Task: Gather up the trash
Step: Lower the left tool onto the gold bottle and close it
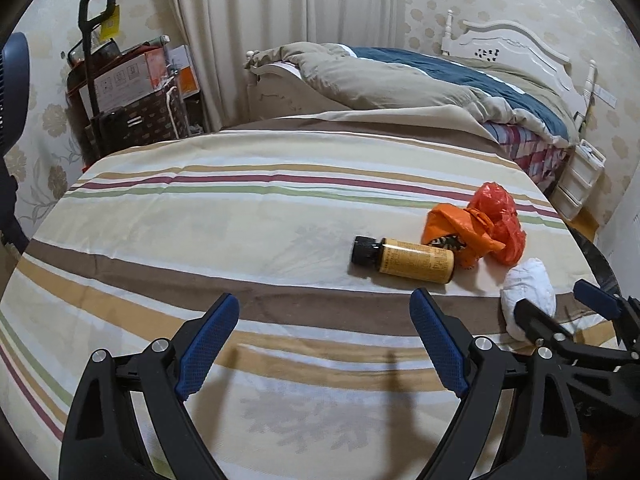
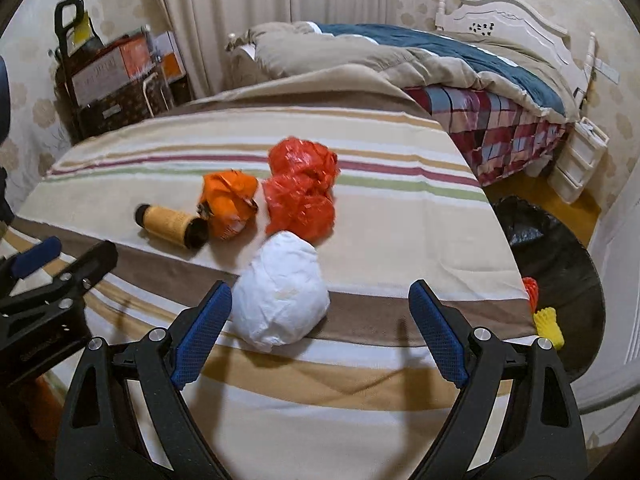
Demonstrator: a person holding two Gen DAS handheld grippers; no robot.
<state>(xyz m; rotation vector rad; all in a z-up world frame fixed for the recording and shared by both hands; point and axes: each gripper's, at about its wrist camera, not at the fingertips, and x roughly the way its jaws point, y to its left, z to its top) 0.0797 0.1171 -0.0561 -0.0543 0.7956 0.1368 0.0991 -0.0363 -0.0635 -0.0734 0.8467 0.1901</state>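
On the striped cloth (image 1: pixel 240 216) lie a yellow bottle with a black cap (image 1: pixel 404 260), an orange wrapper (image 1: pixel 452 232), a crumpled red plastic bag (image 1: pixel 500 220) and a white crumpled wad (image 1: pixel 528 284). The right wrist view shows the same bottle (image 2: pixel 172 226), wrapper (image 2: pixel 228 204), red bag (image 2: pixel 300 192) and white wad (image 2: pixel 280 300). My left gripper (image 1: pixel 324 344) is open and empty, short of the bottle. My right gripper (image 2: pixel 320 332) is open, its jaws on either side of the white wad's near end without touching it.
A black trash bag (image 2: pixel 560 264) stands open beyond the cloth's right edge, with yellow and orange pieces (image 2: pixel 548 320) at its rim. A bed with a rumpled duvet (image 1: pixel 400 76) lies behind. Boxes and a cart (image 1: pixel 120 92) stand at the back left. White drawers (image 2: pixel 576 160) stand at the right.
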